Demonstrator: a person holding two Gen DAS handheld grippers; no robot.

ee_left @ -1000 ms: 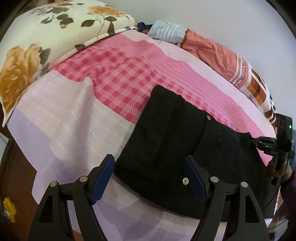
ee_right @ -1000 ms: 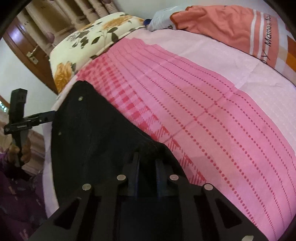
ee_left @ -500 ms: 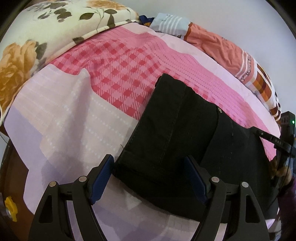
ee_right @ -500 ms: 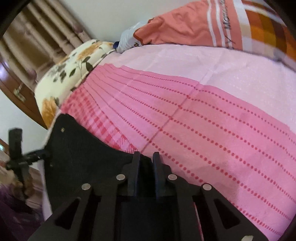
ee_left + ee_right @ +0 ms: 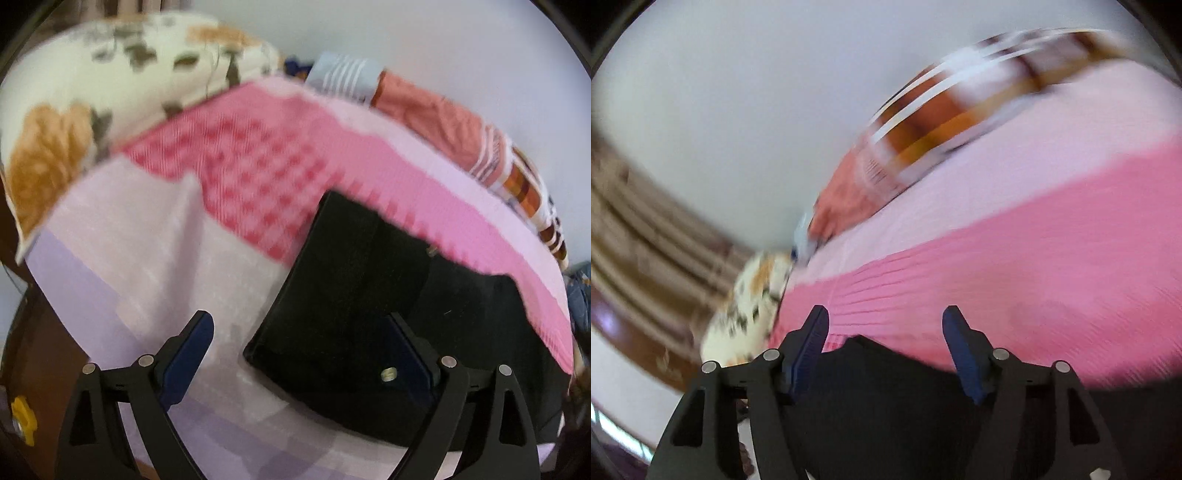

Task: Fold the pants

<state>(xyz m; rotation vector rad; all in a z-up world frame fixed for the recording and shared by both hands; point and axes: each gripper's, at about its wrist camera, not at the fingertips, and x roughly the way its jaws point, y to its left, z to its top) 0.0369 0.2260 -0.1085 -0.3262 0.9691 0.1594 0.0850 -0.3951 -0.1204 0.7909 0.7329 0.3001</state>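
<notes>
We hold our left gripper (image 5: pixel 301 349) low over the bed's near edge, fingers spread wide and empty, its right finger (image 5: pixel 408 356) over the folded black pants (image 5: pixel 373 295) lying on the pink checked bedsheet (image 5: pixel 258 162). Our right gripper (image 5: pixel 886 343) tilts upward, fingers wide apart and gripping nothing, the pants (image 5: pixel 882 391) just beneath them. A floral pillow (image 5: pixel 110 88) lies beyond.

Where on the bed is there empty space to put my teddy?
Free: the pale sheet left of the black pants, below the floral pillow, and the pink checked patch between pants and pillow. Crowded: the far edge, lined with the orange blanket, and the near right, covered by pants.
</notes>
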